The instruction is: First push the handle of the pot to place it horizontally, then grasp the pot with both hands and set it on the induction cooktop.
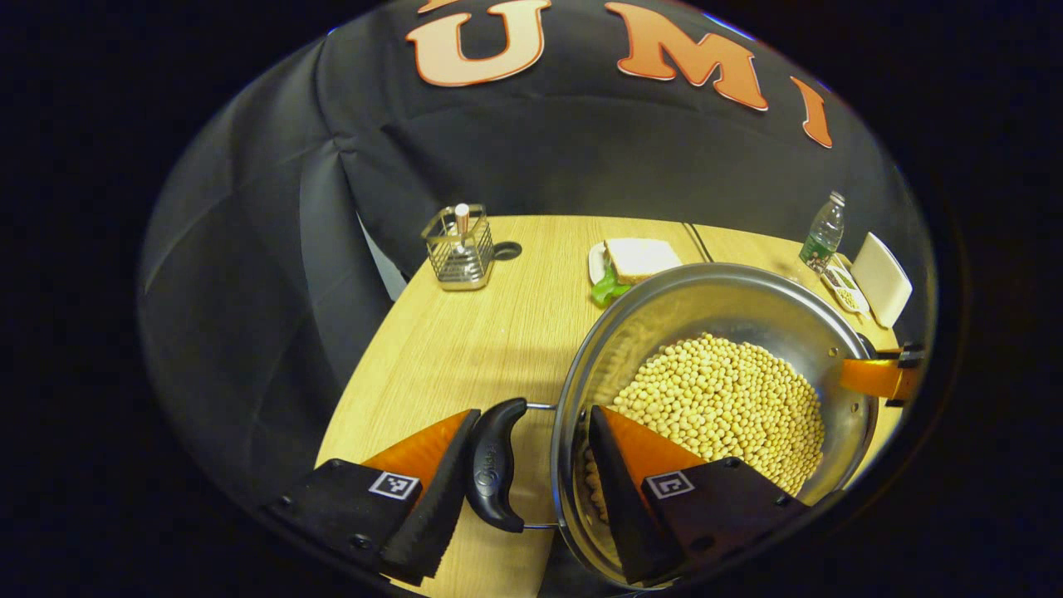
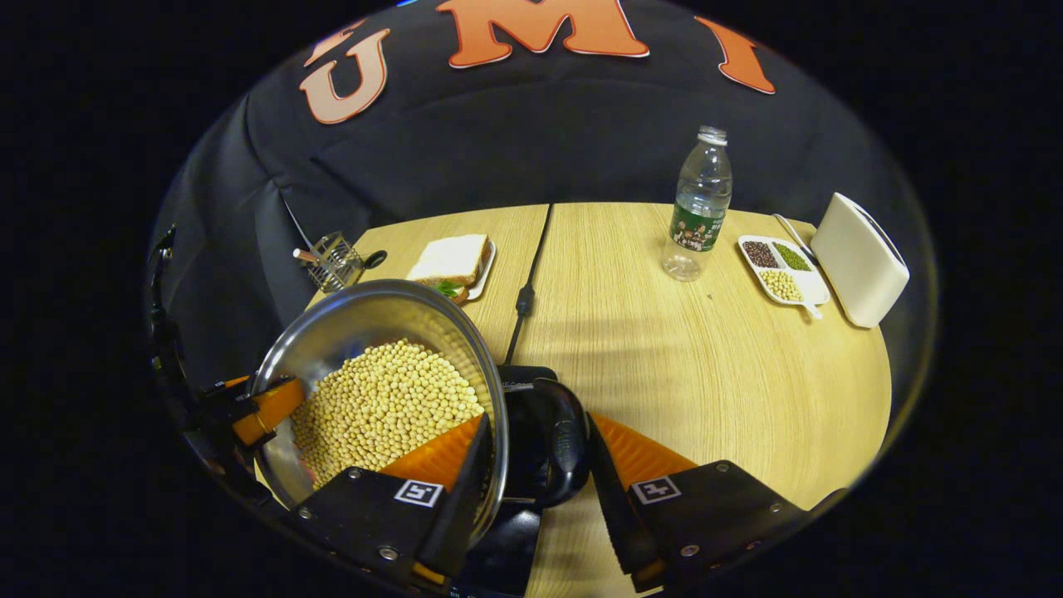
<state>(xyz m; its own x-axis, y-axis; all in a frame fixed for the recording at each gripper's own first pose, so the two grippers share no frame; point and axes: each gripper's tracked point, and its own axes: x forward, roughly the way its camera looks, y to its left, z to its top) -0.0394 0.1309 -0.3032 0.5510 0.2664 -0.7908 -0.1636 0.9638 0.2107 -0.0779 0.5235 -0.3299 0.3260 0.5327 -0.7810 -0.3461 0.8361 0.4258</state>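
Note:
A steel pot (image 1: 714, 299) holding several soybeans (image 1: 722, 399) is gripped from both sides. My left gripper (image 1: 533, 414) is shut on the pot: one finger presses the outside of the black side handle (image 1: 496, 465) and the other sits inside the wall. My right gripper (image 2: 538, 419) holds the opposite black handle (image 2: 558, 440) and rim the same way. Each gripper shows at the pot's far rim in the other's view: the right gripper (image 1: 880, 378) and the left gripper (image 2: 257, 411). The black induction cooktop (image 2: 531, 375) lies just under the pot (image 2: 365, 320), at its right edge.
On the wooden table (image 2: 706, 374) stand a wire holder (image 1: 459, 247), a sandwich on a plate (image 1: 635, 259), a water bottle (image 2: 700, 203), a divided dish of beans (image 2: 781, 267) and a white box (image 2: 859, 259). A black cable (image 2: 525, 299) runs from the cooktop to the back.

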